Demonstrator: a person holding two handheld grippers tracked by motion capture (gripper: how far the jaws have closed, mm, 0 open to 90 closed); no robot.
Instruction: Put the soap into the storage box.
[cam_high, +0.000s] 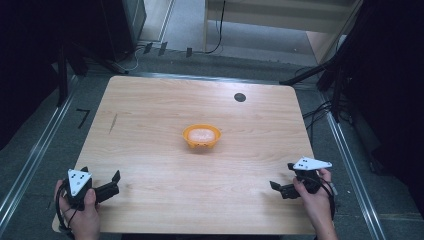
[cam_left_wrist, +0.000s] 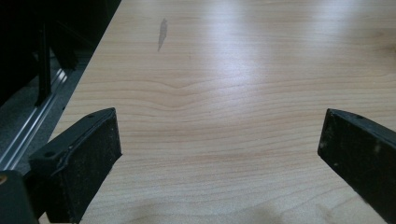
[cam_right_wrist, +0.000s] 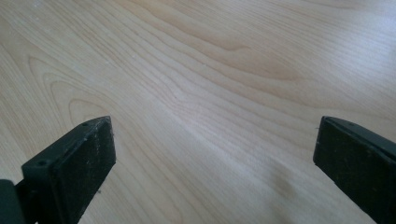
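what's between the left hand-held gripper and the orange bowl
Nothing: in the high view, only bare wooden table lies between the left hand-held gripper and the orange bowl.

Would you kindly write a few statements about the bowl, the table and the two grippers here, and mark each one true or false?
1. The orange bowl sits near the middle of the wooden table. True.
2. The left gripper is shut on the bowl. False: it is open and holds nothing, far from the bowl.
3. The right gripper is open over bare wood. True.
4. The bowl lies on its side. False: it stands upright, with something pale inside.
5. A small dark round spot marks the table beyond the bowl. True.
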